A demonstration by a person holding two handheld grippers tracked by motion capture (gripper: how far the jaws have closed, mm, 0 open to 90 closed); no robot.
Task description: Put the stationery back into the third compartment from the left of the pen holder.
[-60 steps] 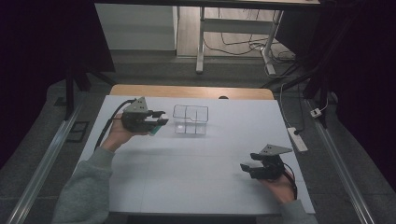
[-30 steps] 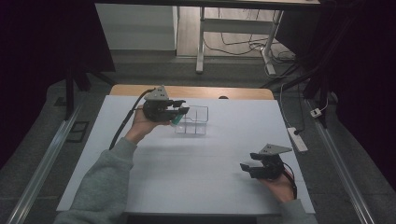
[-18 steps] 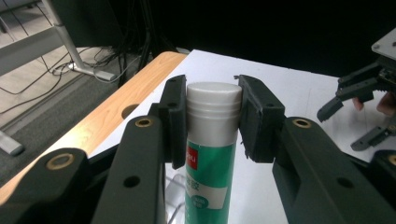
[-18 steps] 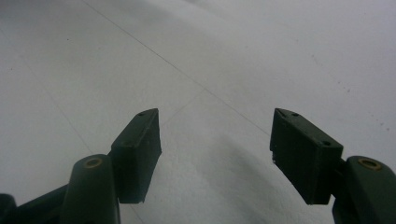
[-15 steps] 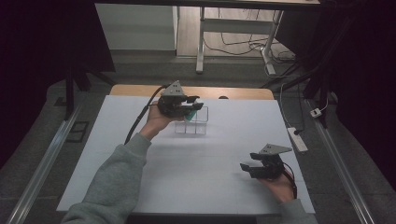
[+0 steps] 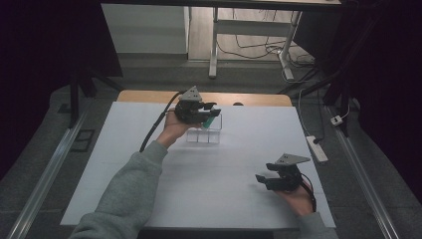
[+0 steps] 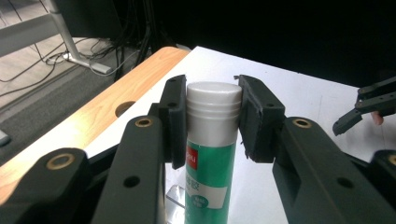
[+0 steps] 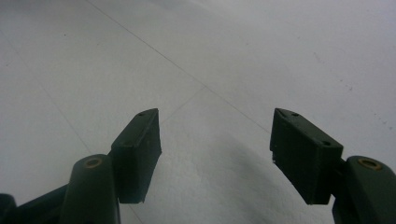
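Observation:
My left gripper (image 6: pixel 209 112) is shut on a green glue stick (image 7: pixel 211 158) with a white cap (image 7: pixel 214 103); both pads press on the cap's sides. In the high view the glue stick (image 6: pixel 211 122) hangs from the jaws over the clear plastic box (image 6: pixel 204 133) with small compartments at the back of the white table. My right gripper (image 6: pixel 263 180) rests low near the front right of the table, open, with nothing between its jaws (image 8: pixel 215 154). That right gripper (image 7: pixel 366 107) also appears far off in the left gripper view.
A white sheet (image 6: pixel 199 174) covers the table; bare wood (image 6: pixel 149 96) shows along its far edge. A cable (image 6: pixel 154 129) trails from the left gripper. A power strip (image 6: pixel 317 148) lies beyond the table's right edge.
My left gripper has carried the glue stick rightward and away from me, from the left side of the table to above the clear box. The right gripper has stayed put.

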